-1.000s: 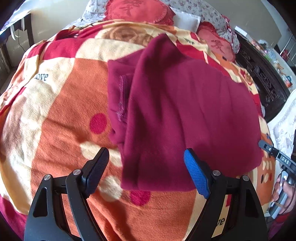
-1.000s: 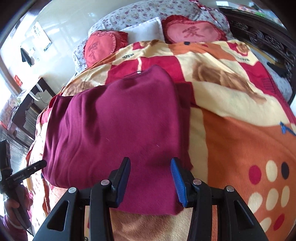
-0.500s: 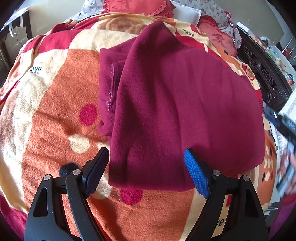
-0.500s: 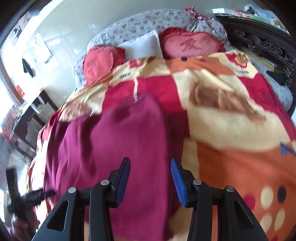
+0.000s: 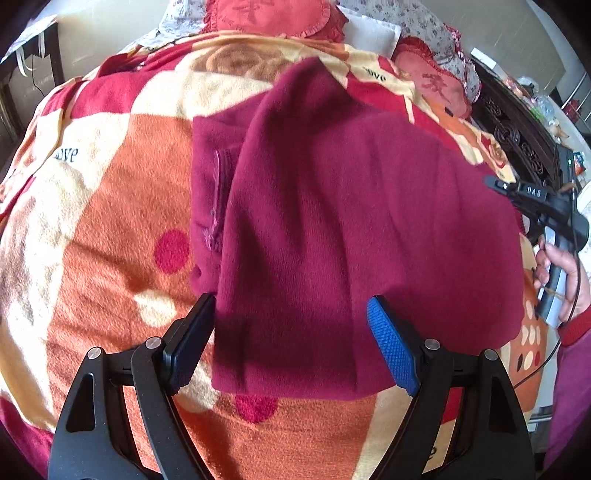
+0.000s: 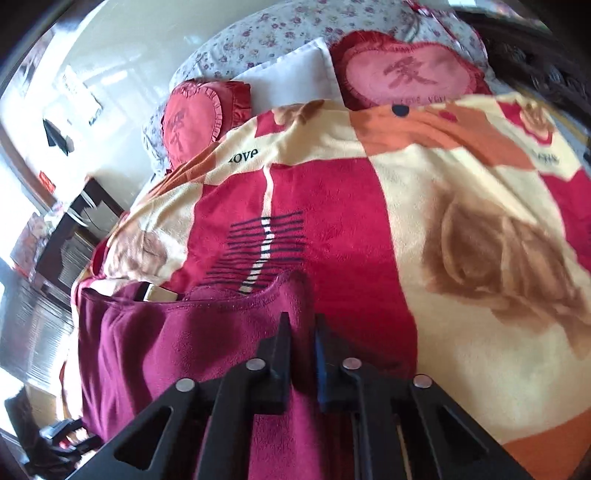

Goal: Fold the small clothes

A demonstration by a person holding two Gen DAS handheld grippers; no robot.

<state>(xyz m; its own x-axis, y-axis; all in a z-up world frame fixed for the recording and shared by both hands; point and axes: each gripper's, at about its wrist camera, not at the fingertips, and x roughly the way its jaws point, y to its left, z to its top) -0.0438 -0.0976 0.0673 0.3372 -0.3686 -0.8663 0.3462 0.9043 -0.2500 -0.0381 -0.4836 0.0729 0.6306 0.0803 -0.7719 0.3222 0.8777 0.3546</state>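
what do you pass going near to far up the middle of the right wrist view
right gripper shut on the maroon garment → striped patch on the blanket → white pillow → floral pillow

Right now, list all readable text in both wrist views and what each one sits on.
"love" – blanket, printed near its left edge, also partly seen near the pillows.
"DAS" – right gripper body, in the left wrist view.
One large character, too stylised to read – each heart cushion.
Red wall sign – too small to read.
maroon garment – no text visible.
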